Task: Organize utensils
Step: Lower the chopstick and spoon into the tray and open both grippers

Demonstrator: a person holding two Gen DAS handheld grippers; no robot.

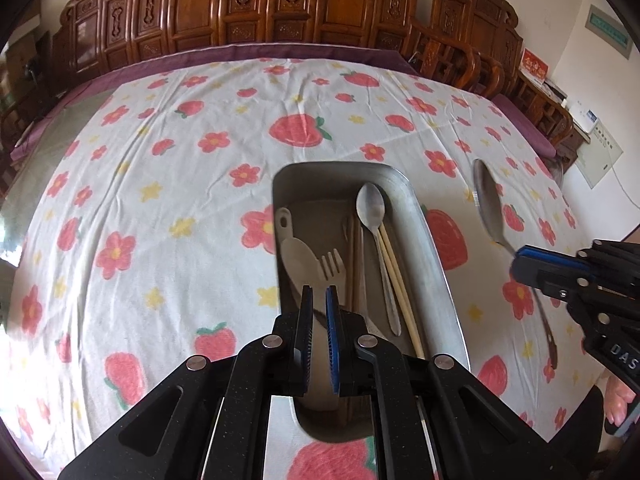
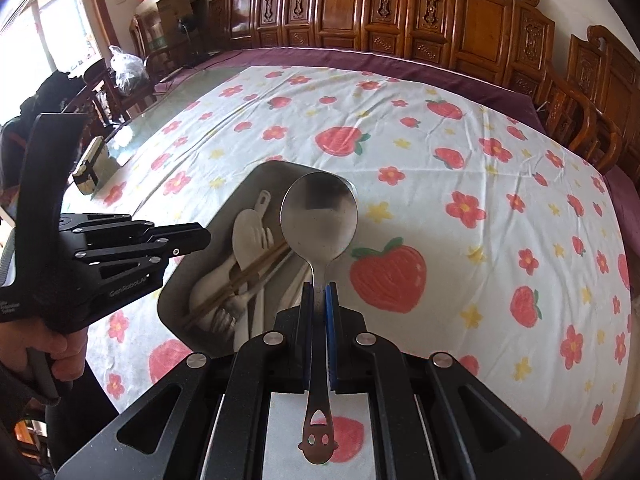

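Two grippers work over one metal tray (image 1: 436, 248) on the strawberry cloth (image 1: 160, 184). That tray already gathers a small spoon (image 1: 372, 208), chopsticks (image 1: 400, 280), a fork (image 1: 332, 266) and a pale scoop (image 1: 298, 256), laid lengthwise, likely so they nest. Right gripper (image 2: 319, 292) is clamped on the big spoon (image 2: 319, 220) at its neck, bowl forward above the tray's near corner, tail trailing back between the fingers; probably carried there for dropping in. Left gripper (image 1: 319, 300) hangs over the tray, jaws nearly together on nothing, perhaps just waiting
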